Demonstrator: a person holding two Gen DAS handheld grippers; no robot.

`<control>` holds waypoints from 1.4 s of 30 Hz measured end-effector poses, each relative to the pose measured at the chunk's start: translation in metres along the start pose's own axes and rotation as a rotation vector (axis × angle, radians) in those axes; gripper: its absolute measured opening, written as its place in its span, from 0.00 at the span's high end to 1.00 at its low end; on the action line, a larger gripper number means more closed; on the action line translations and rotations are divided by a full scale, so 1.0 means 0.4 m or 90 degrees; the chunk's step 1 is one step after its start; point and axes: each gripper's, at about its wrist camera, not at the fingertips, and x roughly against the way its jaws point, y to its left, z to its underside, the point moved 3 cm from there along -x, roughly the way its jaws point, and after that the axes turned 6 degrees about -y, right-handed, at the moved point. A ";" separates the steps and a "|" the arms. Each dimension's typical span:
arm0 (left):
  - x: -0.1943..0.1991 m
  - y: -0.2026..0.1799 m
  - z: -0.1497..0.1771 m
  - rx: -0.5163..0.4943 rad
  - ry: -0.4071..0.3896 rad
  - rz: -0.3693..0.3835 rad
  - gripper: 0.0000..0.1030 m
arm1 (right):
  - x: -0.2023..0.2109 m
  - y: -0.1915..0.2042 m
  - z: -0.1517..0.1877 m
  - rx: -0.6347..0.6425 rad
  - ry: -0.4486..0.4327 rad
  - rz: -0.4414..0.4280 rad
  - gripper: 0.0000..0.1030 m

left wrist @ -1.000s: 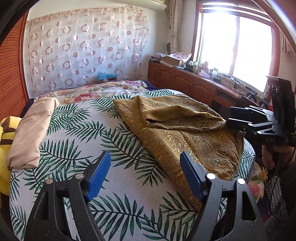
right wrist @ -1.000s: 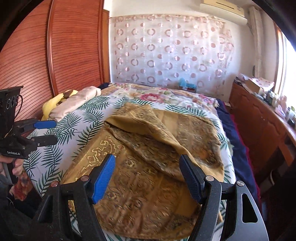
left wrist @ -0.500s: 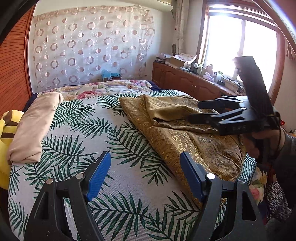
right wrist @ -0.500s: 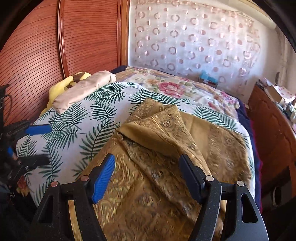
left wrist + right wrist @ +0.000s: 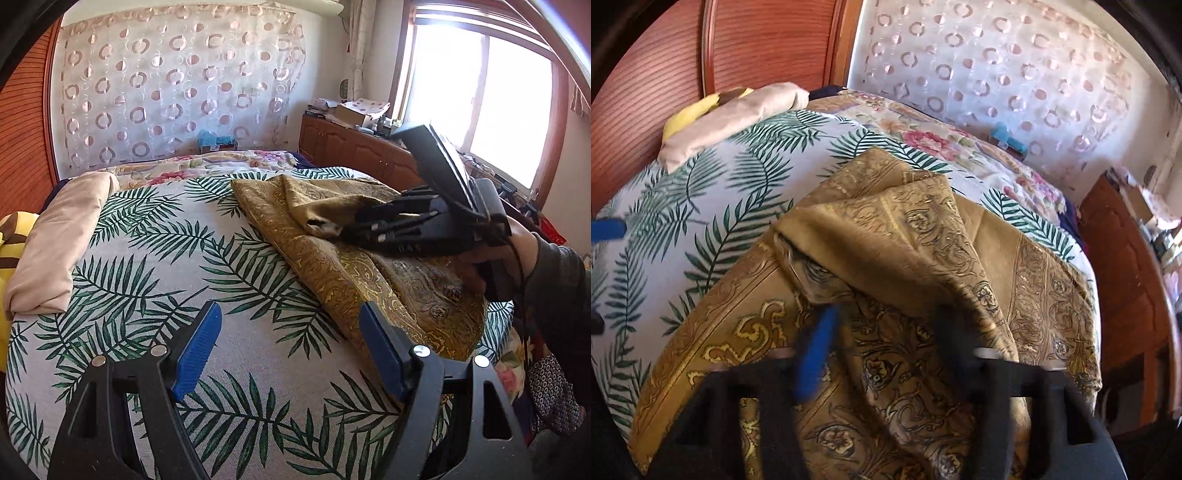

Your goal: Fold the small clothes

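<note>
Fingers of right gripper (image 5: 882, 339) spread over gold cloth (image 5: 886, 258), grasp pending; left gripper (image 5: 288, 350) open, empty.

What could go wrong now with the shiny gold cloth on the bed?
1. The right gripper is open, its jaws low over the gold cloth. The cloth is bunched in layers there, so it might pinch several at once and fold crookedly.
2. The cloth's near edge hangs toward the edge of the bed. A tug could slide it off.
3. The left gripper is open over bare bedspread, so nothing pins the other side.
</note>
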 end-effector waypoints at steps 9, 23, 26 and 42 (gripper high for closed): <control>-0.001 -0.012 0.005 -0.004 0.002 0.005 0.25 | 0.066 -0.081 -0.045 -0.035 -0.051 0.055 0.98; -0.006 -0.023 0.012 -0.006 0.008 0.012 0.25 | 0.106 -0.364 -0.090 -0.171 -0.069 0.206 0.98; -0.005 -0.026 0.013 -0.007 0.009 0.013 0.25 | 0.065 -0.363 -0.093 -0.195 -0.042 0.228 0.98; -0.017 -0.065 0.015 -0.024 0.017 0.034 0.25 | 0.263 -0.256 0.036 -0.303 -0.082 0.070 0.50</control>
